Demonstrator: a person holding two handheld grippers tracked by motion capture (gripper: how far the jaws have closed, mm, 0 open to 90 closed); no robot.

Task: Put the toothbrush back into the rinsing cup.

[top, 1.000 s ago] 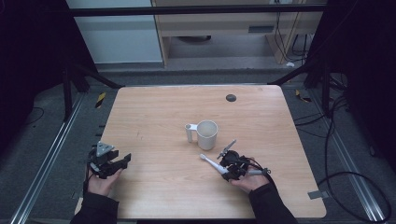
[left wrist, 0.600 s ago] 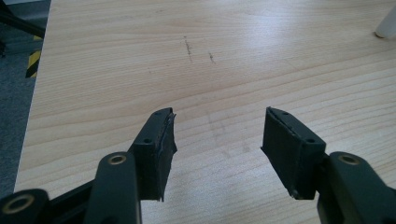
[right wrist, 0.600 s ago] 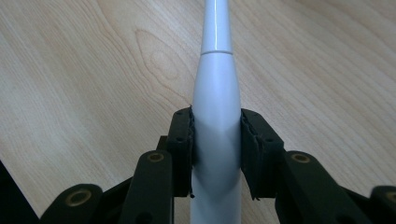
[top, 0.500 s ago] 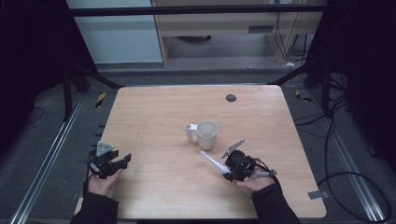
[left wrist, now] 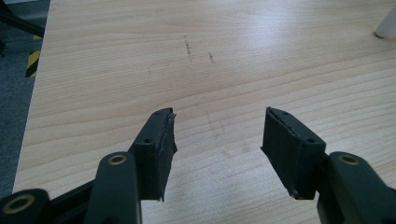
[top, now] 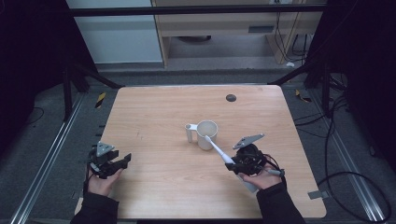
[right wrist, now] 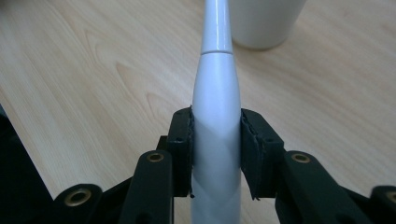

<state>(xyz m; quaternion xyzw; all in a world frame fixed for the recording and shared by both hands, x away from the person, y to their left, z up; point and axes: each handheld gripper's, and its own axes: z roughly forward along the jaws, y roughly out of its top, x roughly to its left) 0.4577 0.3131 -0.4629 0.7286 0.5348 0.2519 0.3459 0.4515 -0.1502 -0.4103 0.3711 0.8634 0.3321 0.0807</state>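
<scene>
The wooden desk (top: 154,112) carries a white mug (top: 207,134) near its middle, handle at nine o'clock. The right tool (top: 237,164), at five o'clock from the mug, is clamped on the body of a white electric toothbrush (top: 217,149); both pads (right wrist: 181,140) press its sides. The toothbrush slants up toward eleven o'clock, its brush end at the mug's rim. The left tool (top: 115,163), at eight o'clock near the desk's front left, has its jaws spread apart over bare wood, gripping nothing.
</scene>
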